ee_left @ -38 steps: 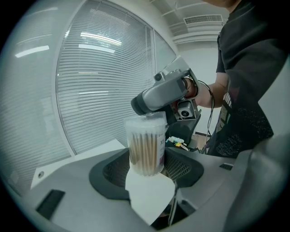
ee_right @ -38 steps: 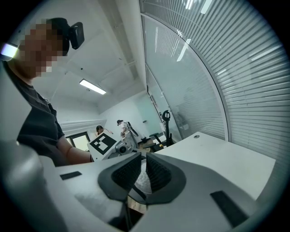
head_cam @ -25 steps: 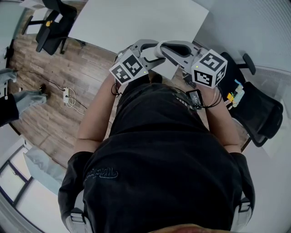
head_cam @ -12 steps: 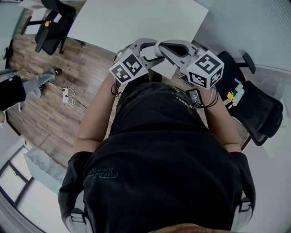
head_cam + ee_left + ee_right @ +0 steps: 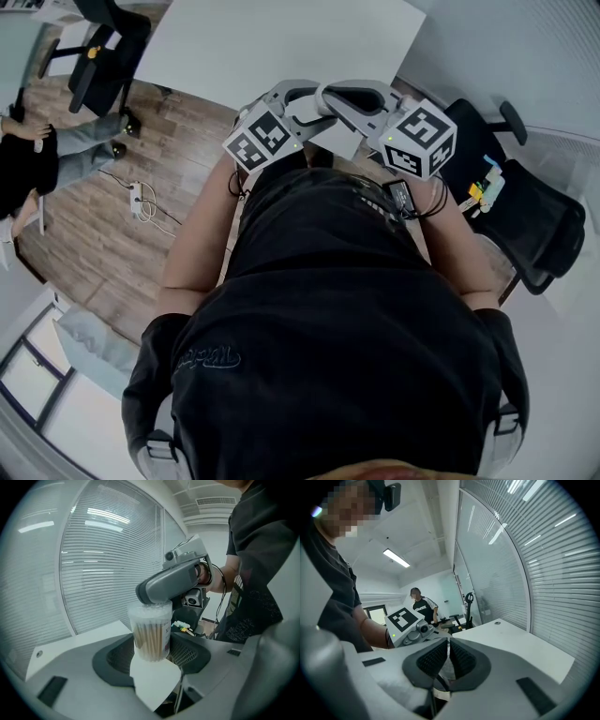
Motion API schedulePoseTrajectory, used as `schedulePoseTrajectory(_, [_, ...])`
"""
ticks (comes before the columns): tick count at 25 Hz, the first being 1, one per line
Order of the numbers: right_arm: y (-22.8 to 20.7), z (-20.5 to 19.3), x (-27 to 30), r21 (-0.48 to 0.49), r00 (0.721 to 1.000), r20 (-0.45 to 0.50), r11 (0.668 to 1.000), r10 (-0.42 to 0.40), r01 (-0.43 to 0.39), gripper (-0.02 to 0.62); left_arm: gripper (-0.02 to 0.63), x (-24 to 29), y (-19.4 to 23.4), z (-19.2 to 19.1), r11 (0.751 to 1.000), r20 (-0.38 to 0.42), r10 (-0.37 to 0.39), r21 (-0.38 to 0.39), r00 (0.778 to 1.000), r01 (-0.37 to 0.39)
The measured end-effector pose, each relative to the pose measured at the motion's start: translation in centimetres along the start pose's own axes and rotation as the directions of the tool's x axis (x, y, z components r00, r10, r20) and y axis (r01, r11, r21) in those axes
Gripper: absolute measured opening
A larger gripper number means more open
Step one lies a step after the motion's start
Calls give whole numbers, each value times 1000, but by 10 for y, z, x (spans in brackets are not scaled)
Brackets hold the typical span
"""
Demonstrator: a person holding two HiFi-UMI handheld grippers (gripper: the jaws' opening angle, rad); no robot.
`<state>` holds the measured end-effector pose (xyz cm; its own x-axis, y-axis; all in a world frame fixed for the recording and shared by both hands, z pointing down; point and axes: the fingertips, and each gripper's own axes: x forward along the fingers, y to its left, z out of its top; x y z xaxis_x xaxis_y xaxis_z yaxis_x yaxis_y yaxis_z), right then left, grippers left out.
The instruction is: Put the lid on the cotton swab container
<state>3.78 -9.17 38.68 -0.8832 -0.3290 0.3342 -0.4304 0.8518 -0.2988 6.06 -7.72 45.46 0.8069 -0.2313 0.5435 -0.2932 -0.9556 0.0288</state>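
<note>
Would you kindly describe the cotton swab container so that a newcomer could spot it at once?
In the left gripper view, before the window blinds, the left gripper holds the cotton swab container upright between its dark jaws. It is the only clear round tub, packed with wooden-stemmed swabs.

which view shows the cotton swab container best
The left gripper view: the cotton swab container sits between the left gripper's jaws, swabs visible through its clear wall. The head view hides it behind the grippers' marker cubes; the right gripper view shows no clear part of it.
</note>
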Motion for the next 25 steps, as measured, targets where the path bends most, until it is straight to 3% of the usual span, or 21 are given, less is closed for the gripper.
schedulePoseTrajectory(25, [-27, -17, -11, 29, 995, 17, 995, -98, 97, 32, 247, -17, 16, -20, 991, 24, 121, -60, 992, -120])
